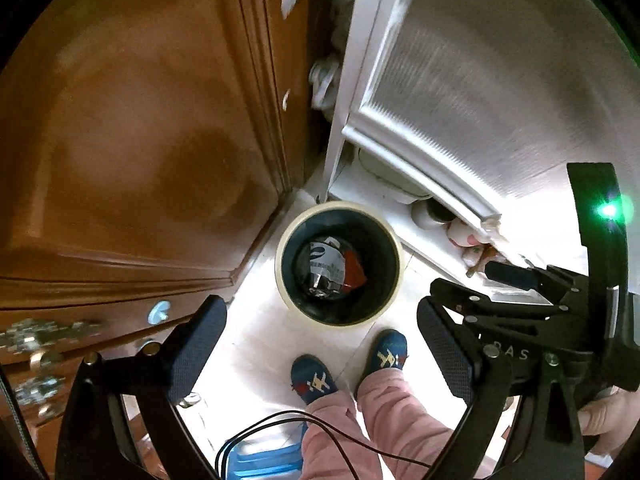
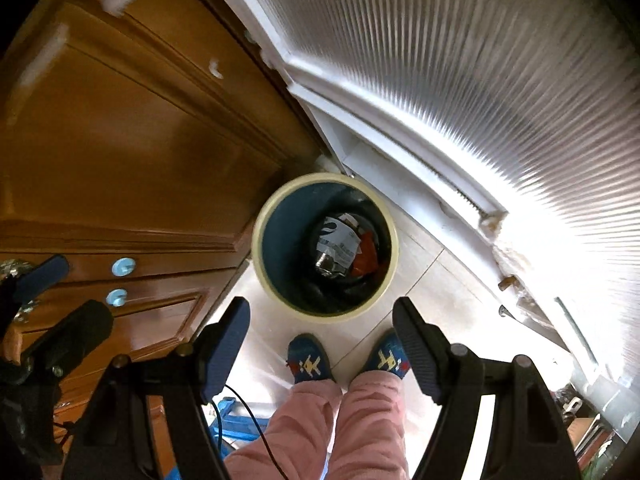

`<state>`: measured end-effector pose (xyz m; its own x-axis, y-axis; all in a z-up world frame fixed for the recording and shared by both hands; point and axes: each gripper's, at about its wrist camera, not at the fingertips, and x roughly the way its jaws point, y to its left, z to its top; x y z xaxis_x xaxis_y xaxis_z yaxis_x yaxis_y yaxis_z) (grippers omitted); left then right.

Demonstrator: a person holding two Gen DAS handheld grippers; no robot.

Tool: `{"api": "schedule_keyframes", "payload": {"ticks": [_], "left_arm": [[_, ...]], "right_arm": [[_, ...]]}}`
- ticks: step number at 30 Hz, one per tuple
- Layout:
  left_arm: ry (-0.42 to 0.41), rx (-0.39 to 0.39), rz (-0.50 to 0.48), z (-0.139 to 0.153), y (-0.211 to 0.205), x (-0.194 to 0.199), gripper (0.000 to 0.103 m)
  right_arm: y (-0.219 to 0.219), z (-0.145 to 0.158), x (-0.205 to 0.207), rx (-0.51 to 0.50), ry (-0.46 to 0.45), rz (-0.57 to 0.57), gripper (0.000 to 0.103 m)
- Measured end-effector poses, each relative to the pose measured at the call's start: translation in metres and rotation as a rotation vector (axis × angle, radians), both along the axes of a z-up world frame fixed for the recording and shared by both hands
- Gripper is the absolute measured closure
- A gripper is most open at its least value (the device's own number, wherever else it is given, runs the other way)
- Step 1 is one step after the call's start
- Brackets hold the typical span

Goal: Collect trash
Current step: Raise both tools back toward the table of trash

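Lying below both claws [image 2: 320, 344]: binned trash [image 2: 346, 250]

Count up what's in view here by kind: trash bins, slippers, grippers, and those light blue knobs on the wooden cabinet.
Trash bin: 1, trash inside
Slippers: 2, one and the other
Grippers: 2, left gripper and right gripper, both open and holding nothing
Light blue knobs: 2, one above the other
Total: 7

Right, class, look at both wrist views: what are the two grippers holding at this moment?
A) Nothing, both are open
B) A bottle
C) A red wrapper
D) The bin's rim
A: the left gripper and right gripper both gape empty above the bin, where the trash already lies.
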<state>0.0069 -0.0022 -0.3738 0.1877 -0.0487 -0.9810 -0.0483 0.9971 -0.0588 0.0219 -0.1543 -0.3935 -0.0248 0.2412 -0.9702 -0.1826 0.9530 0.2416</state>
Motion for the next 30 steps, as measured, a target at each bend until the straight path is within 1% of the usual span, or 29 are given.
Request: {"api": "schedule_keyframes", "payload": {"ticks": [5,6,8,12,19,21,25,30], "left_arm": [[-0.033,0.005,-0.012,0.054,0.000,-0.009,0.008],[-0.039,0.003,-0.015,0.065,-0.001,-0.011,0.008],[-0.043,-0.005,-0.019,0.083,-0.003,-0.013,0.008],[-0.074,-0.006,-0.043,0.120,-0.005,-0.018,0.008],[-0.188,-0.007,-0.106,0.198,-0.006,-0.019,0.008],[-0.222,-0.010,-0.121,0.217,-0.007,-0.020,0.008],[-0.275,-0.019,-0.143,0.248,-0.008,-0.019,0.008],[-0.358,-0.020,-0.190,0.291,-0.012,-0.019,0.008]], "right_arm": [[-0.007,0.048,-0.005,0.019,-0.047,0.001,0.029],[-0.008,0.061,-0.007,0.023,-0.063,0.000,0.029],[-0.010,0.080,-0.009,0.031,-0.084,-0.004,0.029],[-0.013,0.130,-0.014,0.052,-0.145,-0.015,0.029],[-0.013,0.202,-0.029,0.055,-0.267,0.017,0.029],[-0.012,0.224,-0.033,0.047,-0.305,0.035,0.029],[-0.012,0.258,-0.040,0.045,-0.363,0.063,0.029],[-0.016,0.301,-0.047,0.046,-0.440,0.070,0.029]]}}
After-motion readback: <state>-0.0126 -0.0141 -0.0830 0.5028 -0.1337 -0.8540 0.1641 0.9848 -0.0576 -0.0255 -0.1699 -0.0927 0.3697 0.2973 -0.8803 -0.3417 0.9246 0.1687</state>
